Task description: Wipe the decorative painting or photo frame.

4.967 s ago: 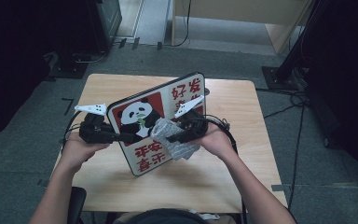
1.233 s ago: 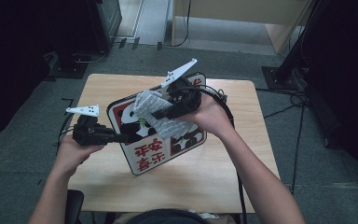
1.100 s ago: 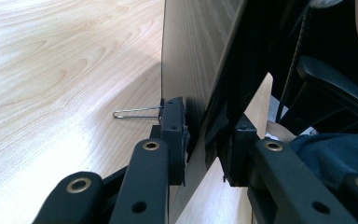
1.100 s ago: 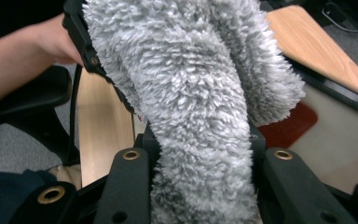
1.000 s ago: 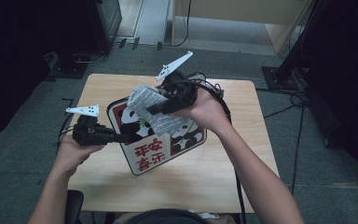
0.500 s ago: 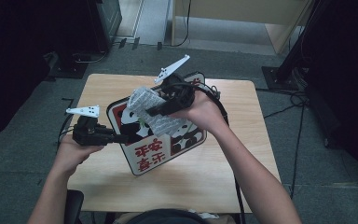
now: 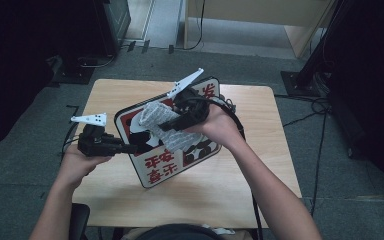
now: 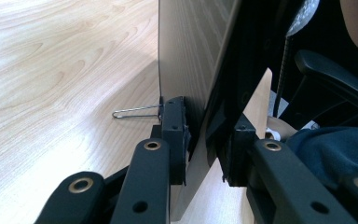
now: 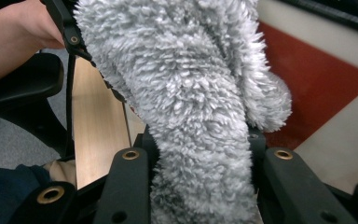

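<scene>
Your left hand-held gripper (image 7: 130, 148) is clamped on the left edge of the panda sign board (image 7: 180, 160), holding it tilted up off the table (image 7: 260, 165); in the left gripper view its two pads pinch the board's (image 8: 191, 70) thin edge between them. Your right hand-held gripper (image 7: 167, 125) grips the fluffy grey cloth (image 7: 155, 117), its jaws closed on the bunched pile (image 9: 200, 140). The cloth lies against the sign's red and white face, just above the left hand-held gripper's hold.

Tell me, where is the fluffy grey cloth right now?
In the high view the grey cloth sits mid-table, gripped in the right tool against the panda sign.
</scene>
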The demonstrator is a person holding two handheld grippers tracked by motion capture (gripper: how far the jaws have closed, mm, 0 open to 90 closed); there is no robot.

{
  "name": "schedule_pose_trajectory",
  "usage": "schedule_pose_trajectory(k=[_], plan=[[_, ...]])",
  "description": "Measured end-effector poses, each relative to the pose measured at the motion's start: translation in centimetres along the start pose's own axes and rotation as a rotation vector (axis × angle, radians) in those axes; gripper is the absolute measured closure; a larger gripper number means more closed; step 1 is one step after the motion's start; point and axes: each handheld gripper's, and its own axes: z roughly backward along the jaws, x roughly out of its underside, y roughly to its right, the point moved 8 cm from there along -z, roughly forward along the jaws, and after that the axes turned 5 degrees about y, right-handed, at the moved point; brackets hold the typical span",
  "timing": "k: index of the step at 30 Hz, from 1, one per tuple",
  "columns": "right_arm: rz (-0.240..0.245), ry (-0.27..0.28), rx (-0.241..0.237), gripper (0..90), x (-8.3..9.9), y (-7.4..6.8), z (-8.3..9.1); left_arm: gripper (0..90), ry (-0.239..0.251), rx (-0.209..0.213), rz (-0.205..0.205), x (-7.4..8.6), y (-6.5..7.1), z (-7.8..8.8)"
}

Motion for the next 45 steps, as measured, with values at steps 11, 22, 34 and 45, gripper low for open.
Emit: schedule_pose_trajectory(k=[11, 22, 34, 45], plan=[[-0.001, -0.015, -0.012, 65.9, 1.6, 0.0, -0.8, 75.1, 0.0, 0.001, -0.003, 0.0, 0.0, 0.0], [-0.008, -0.024, -0.022, 65.9, 3.1, 0.1, -1.4, 74.9, -0.001, 0.003, -0.004, 0.0, 0.1, -0.1], [-0.025, -0.024, -0.038, 65.9, 5.1, 0.1, -2.4, 74.8, -0.003, 0.004, -0.006, 0.0, 0.1, -0.1], [-0.044, -0.029, -0.042, 66.0, 6.7, 0.0, -3.2, 74.7, -0.004, 0.006, -0.004, 0.0, 0.1, -0.1]])
